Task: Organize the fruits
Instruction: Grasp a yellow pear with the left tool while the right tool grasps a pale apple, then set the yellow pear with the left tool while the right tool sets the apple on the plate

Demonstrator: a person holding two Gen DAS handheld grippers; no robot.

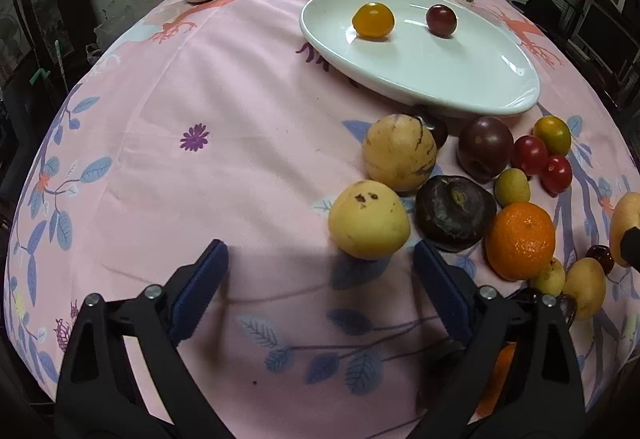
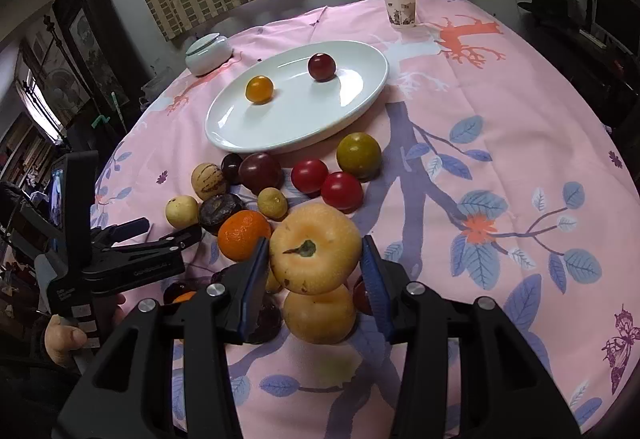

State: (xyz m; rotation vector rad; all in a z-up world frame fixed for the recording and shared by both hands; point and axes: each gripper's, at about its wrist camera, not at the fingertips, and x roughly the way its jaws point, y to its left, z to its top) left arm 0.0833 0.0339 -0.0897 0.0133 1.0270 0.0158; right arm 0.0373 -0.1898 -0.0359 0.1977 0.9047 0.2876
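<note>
Pink cloth (image 1: 224,119) printed with blue leaves covers the counter, and a white oval plate (image 2: 352,107) lies toward 12 o'clock with an orange-yellow fruit (image 2: 259,89) and a dark red fruit (image 2: 321,67) on it, apart from each other.

The right gripper (image 2: 314,259) has its jaws closed on a pale yellow fruit (image 2: 316,251), one blue pad on each side, stem end facing the camera. A second yellow fruit (image 2: 318,313) sits directly below it, half covered. Small dark fruits at 7 o'clock of the held one are mostly hidden behind the left pad, so their kind is hard to tell.

The left gripper (image 1: 320,263) has its jaws spread wide with nothing between them; a small yellow fruit (image 1: 368,221) with brown specks lies just past the fingertips at 1 o'clock. Beside it are a wrinkled dark fruit (image 1: 454,213) and a tangerine (image 1: 522,241). Something orange under the right-hand finger is cut off, possibly another tangerine.

Remaining loose fruits cluster near the plate's closer rim, among them two red tomatoes (image 2: 326,183). A paper cup (image 2: 400,7) and a lidded ceramic jar (image 2: 208,55) stand at the far edge.
</note>
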